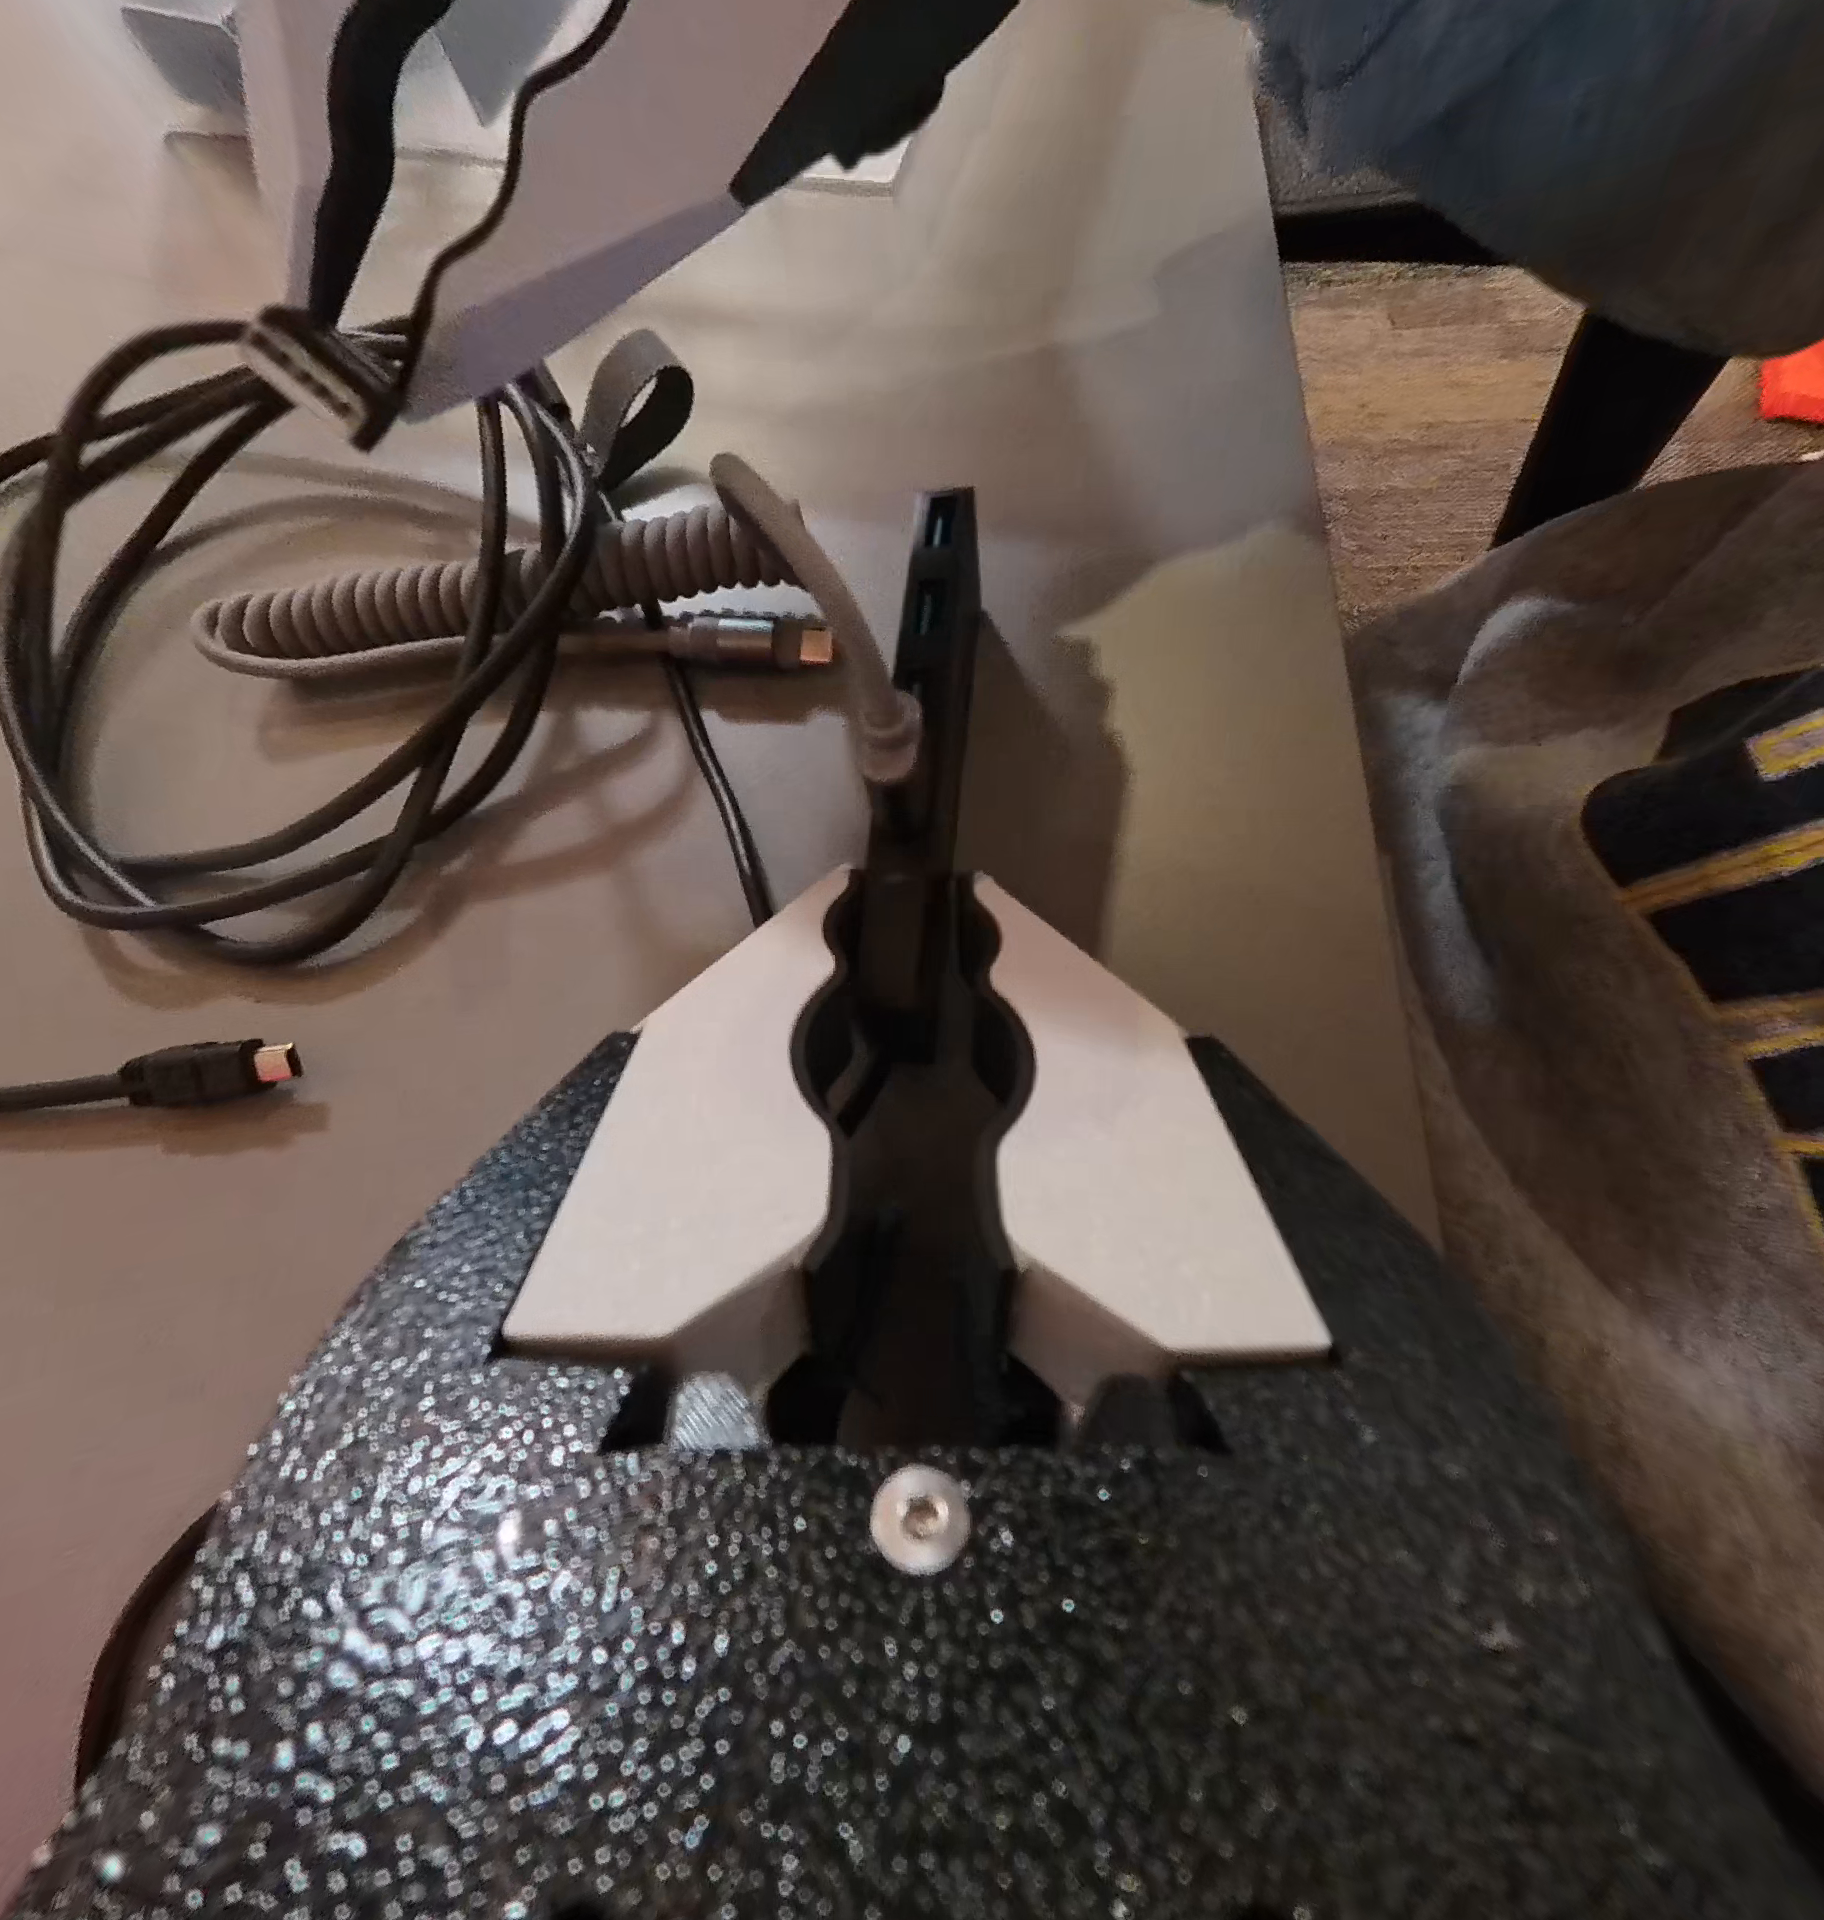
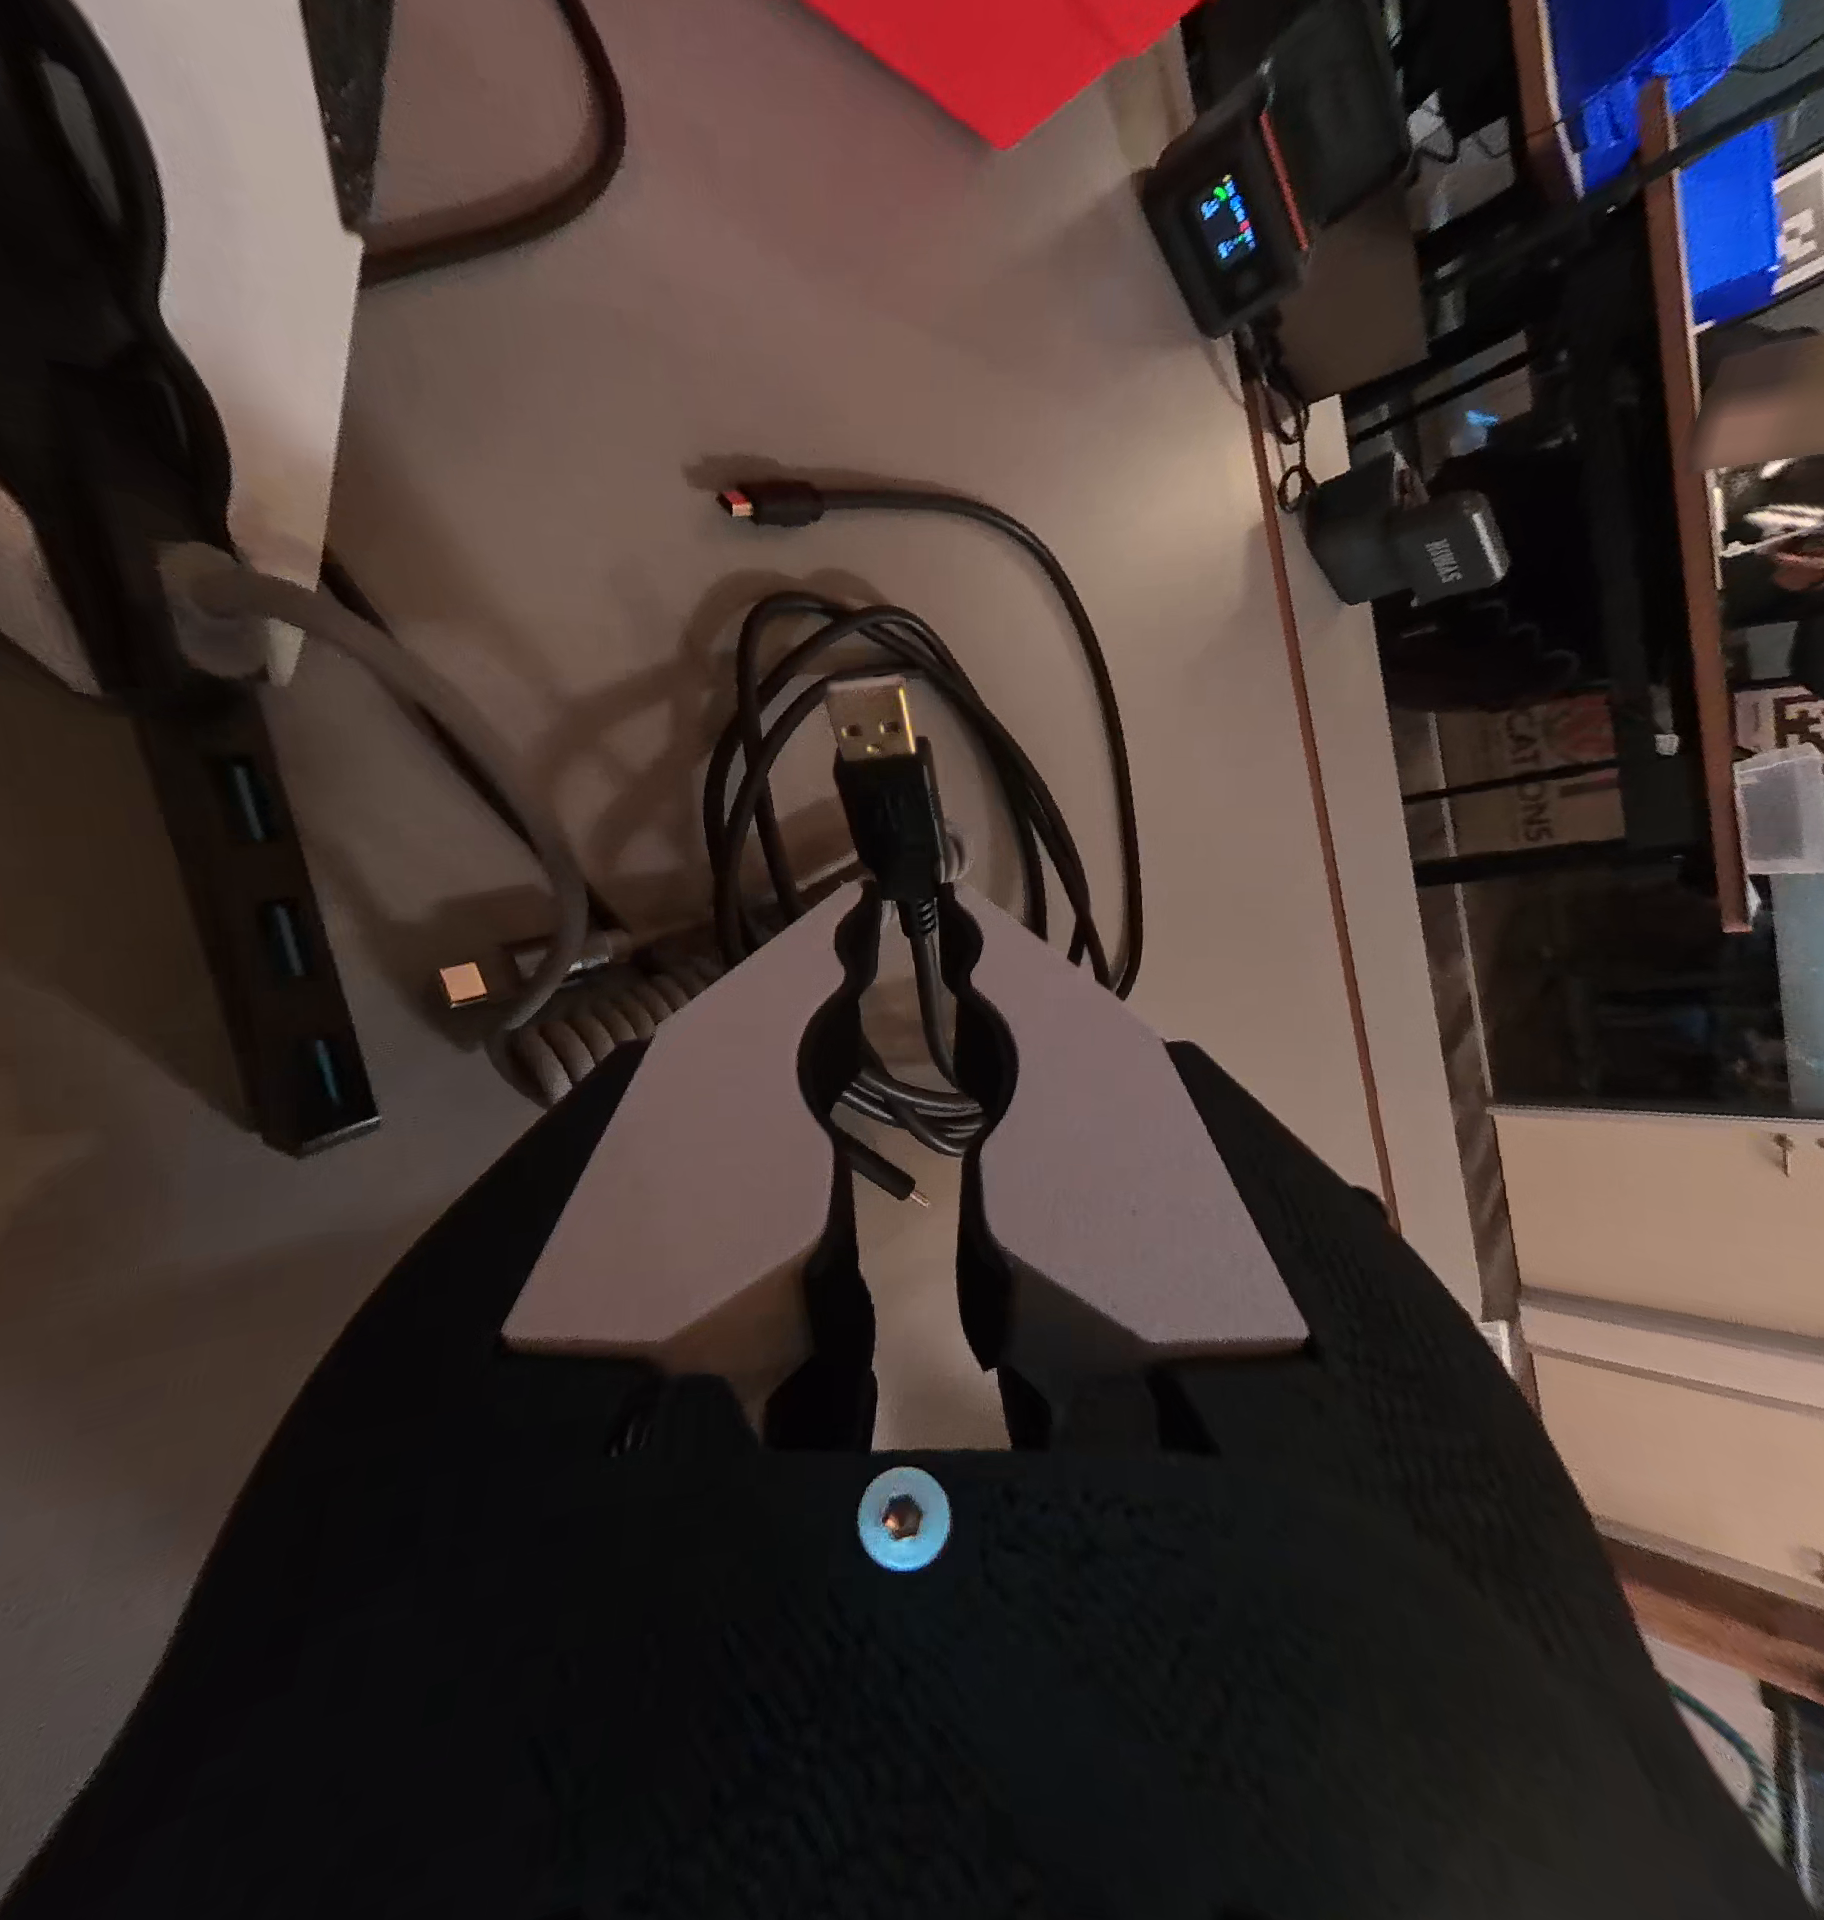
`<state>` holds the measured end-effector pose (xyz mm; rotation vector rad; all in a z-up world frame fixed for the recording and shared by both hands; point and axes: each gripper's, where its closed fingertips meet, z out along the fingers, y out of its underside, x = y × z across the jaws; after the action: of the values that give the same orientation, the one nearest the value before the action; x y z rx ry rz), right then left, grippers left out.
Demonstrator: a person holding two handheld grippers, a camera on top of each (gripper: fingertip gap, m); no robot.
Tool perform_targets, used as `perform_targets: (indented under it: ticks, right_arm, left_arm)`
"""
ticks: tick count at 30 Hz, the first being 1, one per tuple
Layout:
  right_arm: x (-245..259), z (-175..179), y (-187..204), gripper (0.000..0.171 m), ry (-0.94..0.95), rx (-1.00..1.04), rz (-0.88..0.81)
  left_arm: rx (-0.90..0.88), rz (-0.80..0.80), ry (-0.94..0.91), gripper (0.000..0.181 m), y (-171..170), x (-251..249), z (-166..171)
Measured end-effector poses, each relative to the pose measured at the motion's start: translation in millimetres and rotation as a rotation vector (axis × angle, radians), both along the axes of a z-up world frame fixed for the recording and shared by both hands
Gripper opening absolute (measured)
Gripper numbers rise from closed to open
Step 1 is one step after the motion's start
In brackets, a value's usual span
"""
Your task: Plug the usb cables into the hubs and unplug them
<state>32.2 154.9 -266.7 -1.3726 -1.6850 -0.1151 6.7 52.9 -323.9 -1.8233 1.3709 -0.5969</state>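
Note:
My left gripper [image 1: 908,883] is shut on a black USB hub [image 1: 939,665] and holds it upright, edge-on, above the table. The hub shows blue ports, and a grey cable's plug [image 1: 887,738] sits in one of them. In the right wrist view the hub [image 2: 264,883] is at the left with the grey plug [image 2: 212,623] in it. My right gripper [image 2: 908,894] is shut on a black USB-A plug [image 2: 887,800]; its gold metal end points forward, apart from the hub. The right gripper [image 1: 388,384] also shows at the upper left of the left wrist view.
A grey coiled cable [image 1: 451,613] and a black cable bundle [image 1: 160,727] lie on the pale table [image 1: 264,1351]. A loose black connector [image 1: 212,1070] lies at the left. A red-tipped cable end [image 2: 773,506], a red object [image 2: 991,62] and a small screen device [image 2: 1230,239] are farther off. A person's clothing [image 1: 1614,987] is at the right. Spacing between my two grippers at the tips: around 12 cm. Left tips and right tips are each some 12 cm from the loose black connector [image 1: 212,1070]. My right wrist view [image 2: 774,512] looks at it from another angle.

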Motion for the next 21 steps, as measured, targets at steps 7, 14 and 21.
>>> perform_targets:
  ticks: [7,14,21]
  right_arm:
    - [-3,3,-3,0.009,0.07,0.051,0.02]
    - [-7,3,-6,0.009,0.1,0.089,0.038]
    - [-9,13,-5,0.009,0.079,0.23,0.047]
  left_arm:
    - [0.005,-0.006,-0.007,0.041,-2,-6,9]
    - [0.042,0.021,0.046,0.037,3,-7,4]
    - [0.14,0.086,-0.123,0.043,13,-4,38]
